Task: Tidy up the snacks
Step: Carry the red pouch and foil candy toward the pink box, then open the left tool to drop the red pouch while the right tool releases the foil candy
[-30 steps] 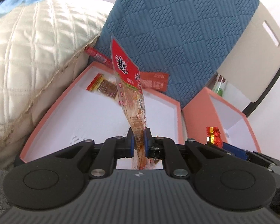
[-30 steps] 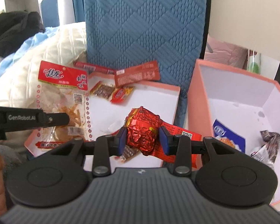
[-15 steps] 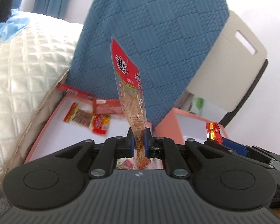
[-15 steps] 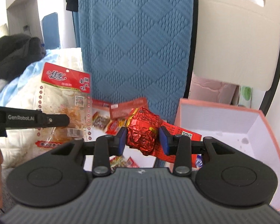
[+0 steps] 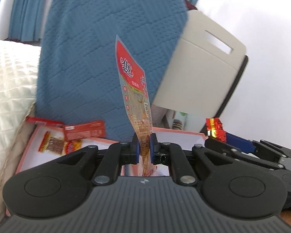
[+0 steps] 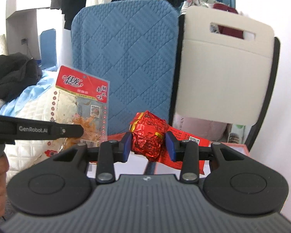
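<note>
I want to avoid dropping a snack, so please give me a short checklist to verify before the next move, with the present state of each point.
1. Left gripper shut on the flat snack packet: ok, the packet stands upright between its fingers.
2. Right gripper shut on the red foil candy: ok.
3. Long red packet behind the candy also held: cannot tell.
4. The two grippers apart from each other: ok, side by side with a gap.
5. Left box has free floor: ok, white bottom shows beside the small packets.
6. Right box has free floor: cannot tell, the grippers hide its inside.
</note>
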Motion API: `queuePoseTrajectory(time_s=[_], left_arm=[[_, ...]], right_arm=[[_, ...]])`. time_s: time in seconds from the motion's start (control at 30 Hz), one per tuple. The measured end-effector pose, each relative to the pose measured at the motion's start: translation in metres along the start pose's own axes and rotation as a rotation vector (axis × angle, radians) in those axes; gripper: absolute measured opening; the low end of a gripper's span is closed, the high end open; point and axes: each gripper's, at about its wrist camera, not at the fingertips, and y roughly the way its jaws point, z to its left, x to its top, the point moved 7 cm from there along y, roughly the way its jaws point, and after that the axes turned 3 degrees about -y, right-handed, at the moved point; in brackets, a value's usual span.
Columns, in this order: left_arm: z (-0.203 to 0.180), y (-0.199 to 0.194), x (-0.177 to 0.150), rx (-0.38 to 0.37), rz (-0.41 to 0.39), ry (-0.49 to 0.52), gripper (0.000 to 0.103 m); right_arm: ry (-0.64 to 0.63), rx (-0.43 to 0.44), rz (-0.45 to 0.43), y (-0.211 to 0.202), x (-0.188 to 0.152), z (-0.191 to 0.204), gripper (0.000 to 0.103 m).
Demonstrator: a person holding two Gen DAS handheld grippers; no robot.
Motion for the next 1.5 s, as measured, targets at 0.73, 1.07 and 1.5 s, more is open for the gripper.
queuePoseTrajectory(time_s=[0.73,1.07,1.5], left_arm=[[-0.111,0.099,-0.083,-0.136,0.274,0.1,0.012],[-0.115,0.127,-0.119,-0.143,0.371,0.131,0.012],[-0.107,0.121,-0.114,-0.143,0.323,0.119,0.061]], right_arm=[[0.129,-0.173,0.215,0.012,-0.115,-0.124,0.041],[0.18,-0.202,0.308,0.034,-0.156,-0.152,0.041],[0.227,-0.243,0.32,0.034,-0.168,-0.167,0.07]])
